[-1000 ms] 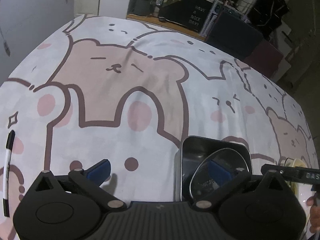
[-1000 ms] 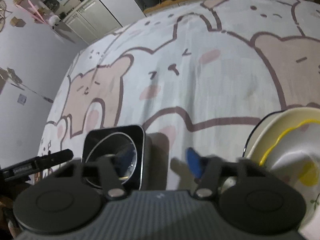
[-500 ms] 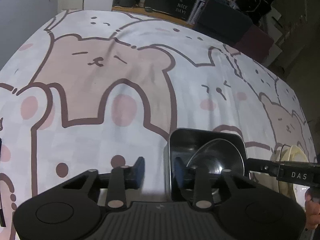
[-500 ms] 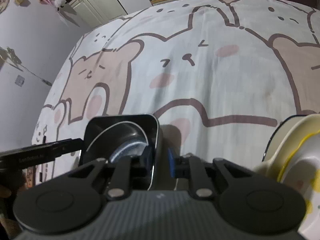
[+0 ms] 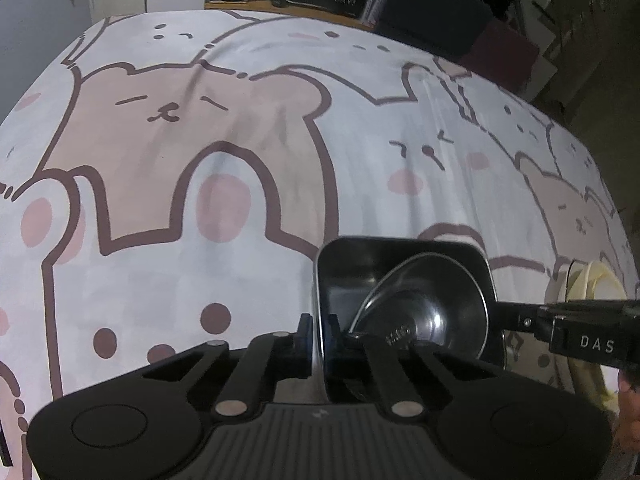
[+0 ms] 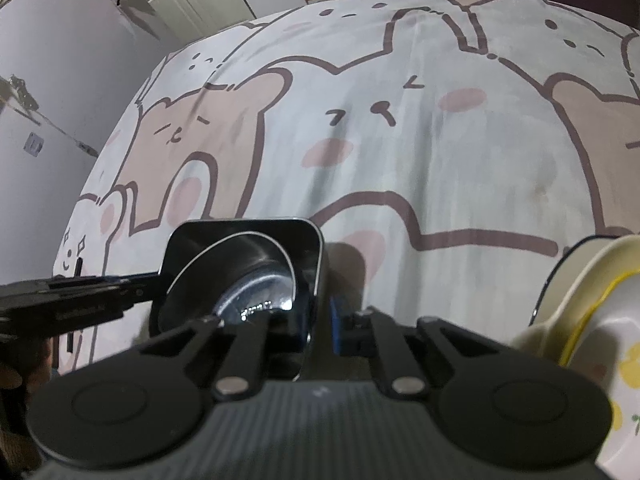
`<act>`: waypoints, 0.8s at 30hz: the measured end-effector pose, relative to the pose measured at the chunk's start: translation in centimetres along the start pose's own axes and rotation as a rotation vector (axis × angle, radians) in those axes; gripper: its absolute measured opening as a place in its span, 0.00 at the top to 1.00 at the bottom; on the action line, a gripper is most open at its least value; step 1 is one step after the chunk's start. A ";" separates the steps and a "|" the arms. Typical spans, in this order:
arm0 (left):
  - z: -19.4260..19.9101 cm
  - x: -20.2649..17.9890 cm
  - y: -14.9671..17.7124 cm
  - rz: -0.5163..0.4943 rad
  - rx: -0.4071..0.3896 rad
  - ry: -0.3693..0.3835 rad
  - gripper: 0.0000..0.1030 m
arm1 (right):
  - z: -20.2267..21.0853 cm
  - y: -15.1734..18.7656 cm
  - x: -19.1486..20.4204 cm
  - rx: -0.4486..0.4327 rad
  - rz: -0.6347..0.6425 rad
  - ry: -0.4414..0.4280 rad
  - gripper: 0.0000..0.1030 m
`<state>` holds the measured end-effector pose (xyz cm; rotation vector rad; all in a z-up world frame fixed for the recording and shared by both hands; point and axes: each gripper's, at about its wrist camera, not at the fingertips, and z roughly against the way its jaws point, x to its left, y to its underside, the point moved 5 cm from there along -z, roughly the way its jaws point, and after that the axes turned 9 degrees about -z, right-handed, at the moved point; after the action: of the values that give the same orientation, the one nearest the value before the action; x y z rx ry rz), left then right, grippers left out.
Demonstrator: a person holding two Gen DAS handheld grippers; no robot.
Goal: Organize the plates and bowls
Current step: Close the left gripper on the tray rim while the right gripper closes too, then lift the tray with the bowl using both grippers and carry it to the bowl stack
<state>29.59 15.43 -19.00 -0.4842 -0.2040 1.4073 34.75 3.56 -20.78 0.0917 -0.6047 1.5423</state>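
Bear-print cloth [image 5: 208,272], square metal dish [image 5: 400,256] clamped between both tools

1. The left gripper [image 5: 317,330] has its two blue-tipped fingers nearly together, pinching the near-left wall of the square metal tray [image 5: 340,252], one inside and one outside
2. The right gripper [image 6: 320,324] clamps the tray's opposite wall the same way
3. In each wrist view the other gripper reaches in from the side
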 end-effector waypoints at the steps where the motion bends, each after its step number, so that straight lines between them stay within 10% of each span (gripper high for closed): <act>1: -0.1 -0.1 0.0 -0.005 0.004 -0.006 0.95 | -0.1 0.0 0.1 0.003 0.006 0.000 0.91; 24: 1.4 -0.9 -0.1 0.034 -0.013 -0.037 0.97 | 0.5 0.2 0.5 0.007 0.039 -0.030 0.94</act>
<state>28.96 14.83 -17.63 -0.4741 -0.2359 1.4503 34.36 3.77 -20.22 0.1089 -0.6283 1.5835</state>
